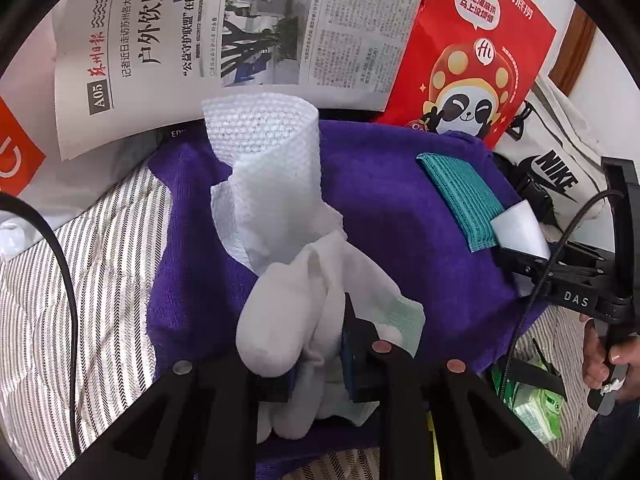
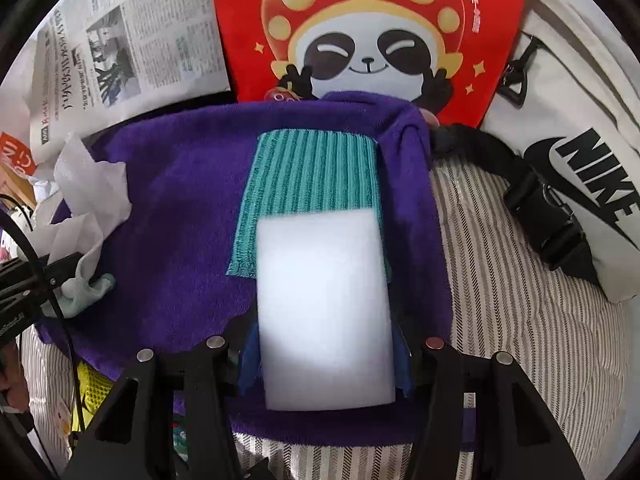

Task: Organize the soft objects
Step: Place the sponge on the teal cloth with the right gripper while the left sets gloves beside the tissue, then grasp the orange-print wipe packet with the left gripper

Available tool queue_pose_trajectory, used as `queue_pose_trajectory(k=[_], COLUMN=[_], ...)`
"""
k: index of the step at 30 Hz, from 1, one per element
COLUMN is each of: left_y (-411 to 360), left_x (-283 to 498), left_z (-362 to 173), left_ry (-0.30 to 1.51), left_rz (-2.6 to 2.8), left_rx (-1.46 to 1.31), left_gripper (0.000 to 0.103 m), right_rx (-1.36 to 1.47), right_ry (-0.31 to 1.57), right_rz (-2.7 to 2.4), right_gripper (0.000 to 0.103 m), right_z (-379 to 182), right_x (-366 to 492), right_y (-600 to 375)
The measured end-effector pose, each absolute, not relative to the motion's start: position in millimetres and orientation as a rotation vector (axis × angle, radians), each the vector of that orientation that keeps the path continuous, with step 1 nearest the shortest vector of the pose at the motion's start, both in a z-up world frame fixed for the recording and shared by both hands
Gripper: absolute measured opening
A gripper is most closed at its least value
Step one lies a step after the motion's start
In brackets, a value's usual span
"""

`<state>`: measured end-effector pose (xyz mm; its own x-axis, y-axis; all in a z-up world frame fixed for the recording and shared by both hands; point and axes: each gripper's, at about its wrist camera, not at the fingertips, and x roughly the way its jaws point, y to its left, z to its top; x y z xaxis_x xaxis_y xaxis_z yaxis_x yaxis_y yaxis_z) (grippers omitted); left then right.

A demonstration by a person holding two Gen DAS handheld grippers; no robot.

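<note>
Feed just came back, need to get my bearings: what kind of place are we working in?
Probably a bedroom at home, working on a bed: a striped quilted bedspread under the purple towel, with a Nike tote bag, newspaper and red panda shopping bag propped behind.

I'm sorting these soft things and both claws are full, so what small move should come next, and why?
Probably lower the right claw and set the white sponge on the teal cloth. The sponge already lies over that cloth on the purple towel, while the left claw holds the white sock.
</note>
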<state>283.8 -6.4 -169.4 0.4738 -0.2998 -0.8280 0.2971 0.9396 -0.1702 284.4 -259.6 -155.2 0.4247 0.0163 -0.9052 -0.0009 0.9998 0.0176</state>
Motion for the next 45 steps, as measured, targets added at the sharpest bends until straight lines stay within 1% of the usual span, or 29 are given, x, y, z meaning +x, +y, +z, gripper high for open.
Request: queue_pose_trajectory(k=[8,11,13,14,15,16,19,21,29,35,39,45], left_y=[-5.4,-8.0,-9.4,-10.1,-10.5,-10.2,-7.0,-4.1,7.8,15.6,17.4,19.0], left_x=[285.1,284.6,284.1,283.7,283.7,283.5,281.4,280.7,260.8,226.9,198.7,150.5], left_z=[-169.8,-169.1,-167.9,-167.2,-167.0,-167.1,-164.5,-162.4,-140.0,-121.1,-125.3,-147.2], left_ry=[1.016,1.020,1.022,1.020,1.022,1.022,1.014,1.018,1.011,0.990,1.006,1.050], left_rz=[-0.376,-0.377,-0.374,-0.371,-0.361,-0.346,-0.344,-0.338,-0.301,-0.319,-0.319,-0.312], left_rx=[-0.012,-0.004,0.006,0.013,0.023,0.035,0.031,0.016,0.018,0.002,0.020,0.066], left_gripper=[0.018,0.020,0.024,0.033,0.048,0.053,0.053,0.054,0.054,0.054,0.054,0.054], right_rx=[0.038,0.064,0.081,0.083,0.083,0.087,0.109,0.112,0.120,0.139,0.116,0.135], right_ry=[1.139,1.147,1.149,1.144,1.136,1.129,1.115,1.102,1.025,1.029,1.031,1.042], right_rz=[0.019,0.047,0.059,0.059,0.057,0.061,0.063,0.057,0.055,0.047,0.042,0.036], right_gripper=[0.053,0.061,0.070,0.071,0.073,0.076,0.084,0.086,0.086,0.086,0.086,0.086], right_z=[-163.4,-162.6,-159.9,-158.4,-157.2,-156.0,-153.1,-147.3,-112.9,-91.9,-89.5,-88.2], right_x=[282.1,280.7,279.4,278.7,277.8,277.0,275.8,273.6,268.8,244.6,223.1,177.3], right_y=[-260.9,-263.1,-264.3,-264.6,-264.4,-264.0,-263.2,-260.6,-268.1,-273.2,-266.8,-269.9])
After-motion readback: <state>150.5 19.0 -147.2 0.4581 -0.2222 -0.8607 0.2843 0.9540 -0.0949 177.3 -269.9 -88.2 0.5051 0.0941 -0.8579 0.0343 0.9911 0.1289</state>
